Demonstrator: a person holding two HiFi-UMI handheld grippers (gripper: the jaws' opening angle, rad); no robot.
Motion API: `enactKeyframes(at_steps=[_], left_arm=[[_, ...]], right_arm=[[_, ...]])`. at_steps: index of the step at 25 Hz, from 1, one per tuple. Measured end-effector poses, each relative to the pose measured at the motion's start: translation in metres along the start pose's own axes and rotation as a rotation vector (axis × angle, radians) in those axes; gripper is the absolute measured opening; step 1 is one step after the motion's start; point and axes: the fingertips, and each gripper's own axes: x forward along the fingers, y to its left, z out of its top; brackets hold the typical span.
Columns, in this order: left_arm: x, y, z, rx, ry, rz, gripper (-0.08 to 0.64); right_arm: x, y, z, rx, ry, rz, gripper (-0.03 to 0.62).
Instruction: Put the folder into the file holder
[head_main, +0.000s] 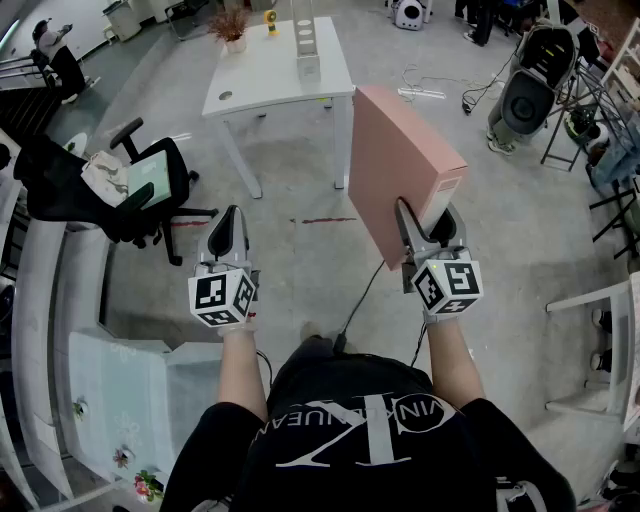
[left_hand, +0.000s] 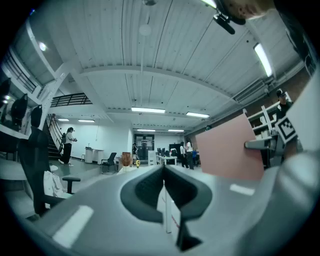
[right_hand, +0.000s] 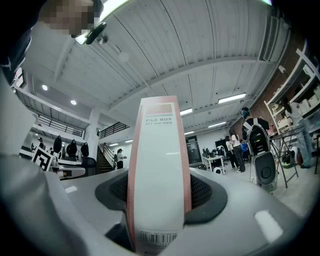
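On the table (head_main: 275, 80), the file holder (head_main: 308, 50) stands at the right edge toward the far side. A potted plant (head_main: 231, 25) sits at the table's far left corner, and a small object (head_main: 270, 20) is between the two at the far edge. An office chair (head_main: 140, 185) stands left of the table and nearer the person, and cables (head_main: 430, 90) lie on the floor to the table's right. Nearer than the table, off its near right corner, the folder (head_main: 400, 170) stands upright with its lower end between the jaws of the right gripper (head_main: 425, 215); the left gripper (head_main: 228, 215) is to the folder's left, before the table's near edge.
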Motion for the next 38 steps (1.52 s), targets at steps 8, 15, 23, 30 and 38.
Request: enactKeyframes(at_steps=[8, 15, 23, 30, 38], left_arm=[[-0.007, -0.011, -0.001, -0.011, 0.002, 0.003, 0.000], [0.001, -0.006, -0.012, -0.023, 0.014, 0.008, 0.000], [0.047, 0.014, -0.017, -0.004, 0.005, 0.029, 0.000], [0.103, 0.058, -0.027, -0.013, 0.021, 0.032, 0.000], [0.169, 0.108, -0.032, -0.022, 0.029, 0.014, 0.000]], right_arm=[[-0.010, -0.008, 0.000, -0.001, 0.004, -0.005, 0.295], [-0.003, -0.011, -0.007, -0.002, 0.007, -0.005, 0.295], [0.046, -0.023, -0.020, 0.013, 0.015, -0.012, 0.295], [0.114, -0.020, -0.033, 0.025, 0.024, -0.014, 0.295], [0.188, -0.017, -0.042, 0.026, 0.029, -0.050, 0.295]])
